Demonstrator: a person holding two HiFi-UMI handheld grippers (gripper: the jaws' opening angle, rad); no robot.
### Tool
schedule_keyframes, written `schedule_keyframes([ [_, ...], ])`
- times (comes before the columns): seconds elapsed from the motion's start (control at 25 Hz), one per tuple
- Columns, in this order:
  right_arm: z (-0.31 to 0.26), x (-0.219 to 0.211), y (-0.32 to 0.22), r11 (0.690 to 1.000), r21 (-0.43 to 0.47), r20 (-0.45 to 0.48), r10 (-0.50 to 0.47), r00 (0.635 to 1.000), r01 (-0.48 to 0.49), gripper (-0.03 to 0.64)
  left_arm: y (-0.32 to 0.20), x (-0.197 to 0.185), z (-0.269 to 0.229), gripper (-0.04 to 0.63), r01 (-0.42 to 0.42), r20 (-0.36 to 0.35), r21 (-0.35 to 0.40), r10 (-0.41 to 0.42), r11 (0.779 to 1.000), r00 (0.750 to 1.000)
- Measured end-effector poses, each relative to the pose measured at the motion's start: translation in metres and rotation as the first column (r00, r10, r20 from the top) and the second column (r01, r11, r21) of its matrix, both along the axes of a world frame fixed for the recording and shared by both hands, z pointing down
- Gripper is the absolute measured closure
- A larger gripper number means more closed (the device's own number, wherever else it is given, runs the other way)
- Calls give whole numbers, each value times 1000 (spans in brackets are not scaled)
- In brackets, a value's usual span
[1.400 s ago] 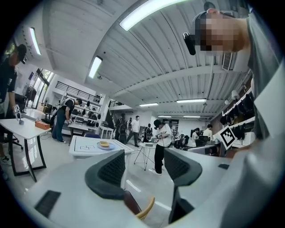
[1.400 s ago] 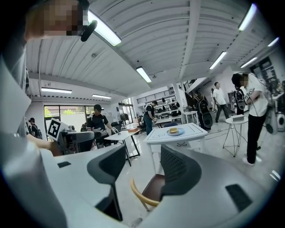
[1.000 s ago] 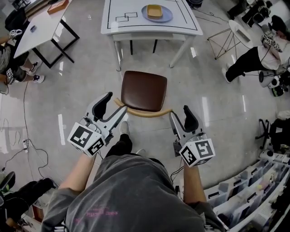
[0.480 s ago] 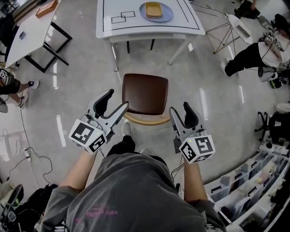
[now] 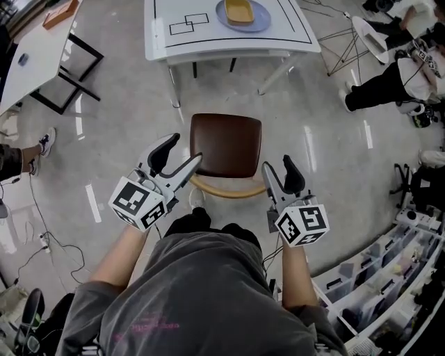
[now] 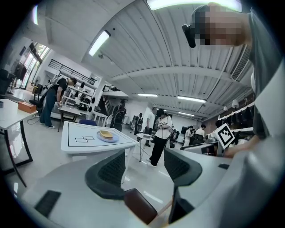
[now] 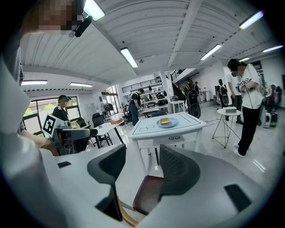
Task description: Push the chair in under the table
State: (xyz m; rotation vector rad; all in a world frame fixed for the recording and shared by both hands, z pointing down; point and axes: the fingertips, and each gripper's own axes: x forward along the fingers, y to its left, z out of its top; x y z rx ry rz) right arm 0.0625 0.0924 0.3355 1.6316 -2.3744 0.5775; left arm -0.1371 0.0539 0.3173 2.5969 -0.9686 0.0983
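The chair (image 5: 226,144) has a brown seat and a curved wooden backrest (image 5: 229,190); it stands on the floor a short way in front of the white table (image 5: 208,43), facing it. My left gripper (image 5: 179,159) is open at the backrest's left end, and my right gripper (image 5: 279,175) is open at its right end. Contact with the wood cannot be told. In the left gripper view the open gripper (image 6: 144,167) frames the seat (image 6: 140,205) and the table (image 6: 71,138). The right gripper (image 7: 141,168) also shows open, with the seat (image 7: 149,193) and backrest (image 7: 126,216) below it.
A blue plate (image 5: 258,15) holding a yellow item sits on the table. A second table with black legs (image 5: 42,59) stands at the upper left. A small round stand (image 5: 372,38) and people (image 5: 386,80) are at the right. Storage bins (image 5: 389,278) line the lower right.
Both grippers keep their places at the backrest's ends. The head view has shifted slightly; the chair's gap to the table looks about the same.
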Motion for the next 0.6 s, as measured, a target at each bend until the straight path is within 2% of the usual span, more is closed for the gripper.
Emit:
schedule_keyframes([
  [0.24,11,-1,-13,999,-25,-8,23,1000,-23,387,-16,-3,11,323,-21,14,-11,21,1000,1000],
  [0.6,56,19,-16,991,-121,-28,61,998,-64,387,-19,6,65,322,-36,78,-102,44,994,996],
])
